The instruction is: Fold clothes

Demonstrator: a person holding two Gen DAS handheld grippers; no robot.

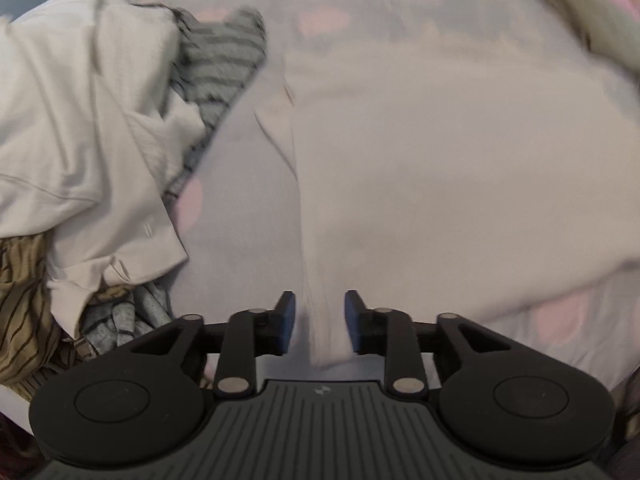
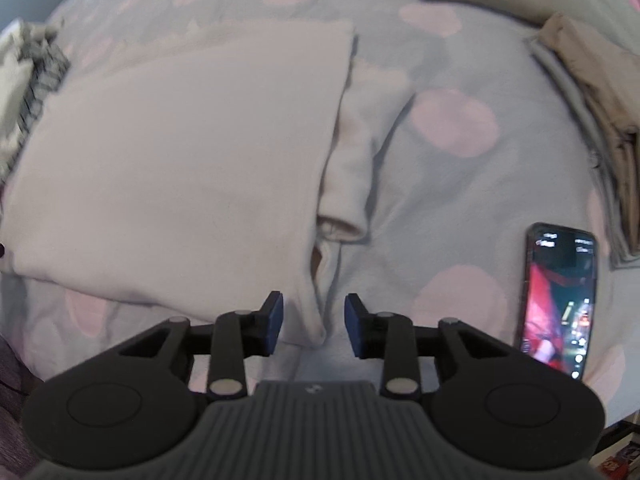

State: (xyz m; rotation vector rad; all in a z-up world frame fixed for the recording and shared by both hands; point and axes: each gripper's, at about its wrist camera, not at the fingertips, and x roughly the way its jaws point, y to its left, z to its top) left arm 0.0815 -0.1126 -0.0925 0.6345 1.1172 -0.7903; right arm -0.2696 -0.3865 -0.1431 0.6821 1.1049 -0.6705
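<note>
Left wrist view is blurred: pale pink sweatshirt [image 1: 420, 168] lies flat on the dotted bedsheet [image 1: 240, 200], its soft edges loose between both part-open grippers [image 1: 320, 326] [image 2: 314, 326]; neither grips.

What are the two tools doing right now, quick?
Left tool: open, the pale garment's edge between its pads, not gripped.
Right tool: open, the same garment's other edge between its pads.

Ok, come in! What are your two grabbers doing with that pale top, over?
Left gripper open, right gripper open, top's near corners between the jaws, unpinched. Pale top flat on spotted bedsheet. Phone lies right, clear of it.
</note>
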